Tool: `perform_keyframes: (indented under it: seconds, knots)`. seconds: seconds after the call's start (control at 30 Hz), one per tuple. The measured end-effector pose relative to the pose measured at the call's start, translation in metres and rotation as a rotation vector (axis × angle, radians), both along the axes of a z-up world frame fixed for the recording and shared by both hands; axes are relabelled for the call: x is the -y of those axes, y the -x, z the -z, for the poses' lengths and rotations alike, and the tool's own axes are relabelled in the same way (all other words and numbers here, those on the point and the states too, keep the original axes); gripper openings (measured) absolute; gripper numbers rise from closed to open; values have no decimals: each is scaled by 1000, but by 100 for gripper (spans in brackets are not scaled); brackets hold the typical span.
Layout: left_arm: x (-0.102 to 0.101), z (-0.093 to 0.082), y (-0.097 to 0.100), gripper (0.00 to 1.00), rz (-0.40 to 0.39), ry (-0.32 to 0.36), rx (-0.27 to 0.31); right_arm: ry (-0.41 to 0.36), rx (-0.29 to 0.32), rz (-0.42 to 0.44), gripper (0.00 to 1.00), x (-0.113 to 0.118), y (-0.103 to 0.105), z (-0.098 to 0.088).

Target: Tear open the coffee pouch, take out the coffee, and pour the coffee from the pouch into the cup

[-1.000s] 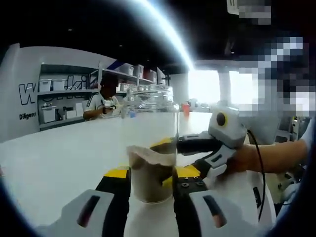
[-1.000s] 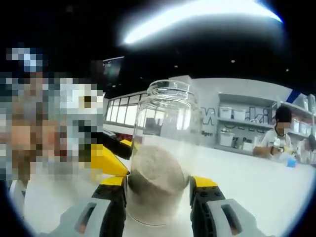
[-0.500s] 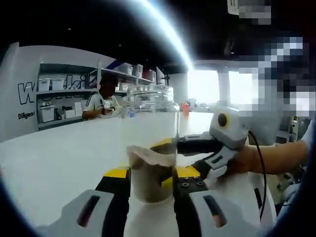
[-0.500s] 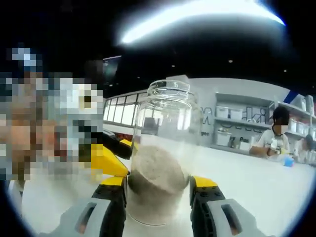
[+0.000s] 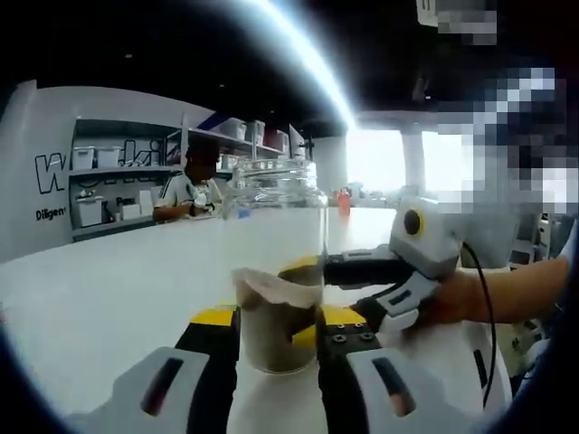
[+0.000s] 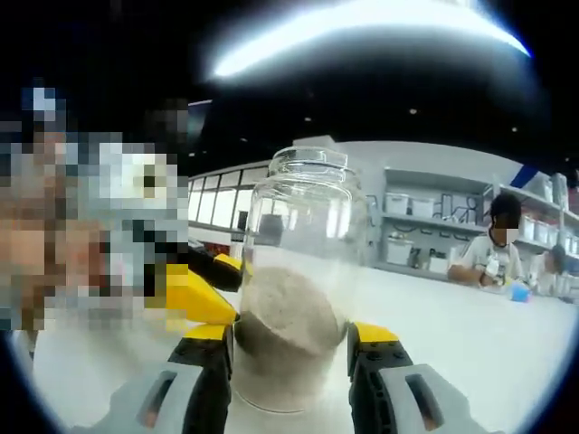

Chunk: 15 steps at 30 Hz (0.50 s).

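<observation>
Gripping from opposite sides, both tools bear on one object — a clear glass jar with a ribbed neck [image 6: 298, 280], standing upright on the white table [image 5: 109, 289].

Right hand-held gripper [image 6: 291, 348]: its black, yellow-tipped jaws are closed on the jar's lower body, touching the glass on both sides. Seen in the left gripper view, this same tool [image 5: 312, 271] comes in from the right, held by a person's hand [image 5: 452, 298].

Left hand-held gripper [image 5: 279, 334]: jaws narrowed against the jar [image 5: 276, 262] low down, one each side, in contact. Its yellow tip [image 6: 194, 294] appears at the left of the jar in the right gripper view.

Contents: a brown paper coffee pouch with an open, curled top edge [image 5: 276, 312] sits inside the jar, low in it and holding brown powder. Through the glass in the right gripper view it reads as a grey-brown mound [image 6: 285, 312].

Surroundings — wall shelving with white storage bins [image 5: 99, 181], and a seated person in a white shirt [image 5: 190, 185] at the table's far edge.
</observation>
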<state>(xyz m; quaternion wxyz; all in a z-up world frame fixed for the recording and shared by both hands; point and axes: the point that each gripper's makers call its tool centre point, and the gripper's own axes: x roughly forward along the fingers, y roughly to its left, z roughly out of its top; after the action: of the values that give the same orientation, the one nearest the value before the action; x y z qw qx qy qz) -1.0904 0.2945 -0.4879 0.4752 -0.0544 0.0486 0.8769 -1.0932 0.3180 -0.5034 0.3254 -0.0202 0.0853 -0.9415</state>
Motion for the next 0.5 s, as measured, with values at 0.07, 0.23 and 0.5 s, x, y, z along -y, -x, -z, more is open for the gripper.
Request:
perform_keyframes:
  seconds: [0.07, 0.23, 0.5]
  knots:
    - [0, 0, 0, 35, -1, 0, 0, -1, 0, 2, 51, 0, 0, 0]
    - [-2, 0, 3, 35, 1, 0, 0, -1, -1, 10, 51, -2, 2, 0]
    - [-8, -1, 9, 35, -5, -9, 0, 1, 1, 38, 51, -7, 6, 0]
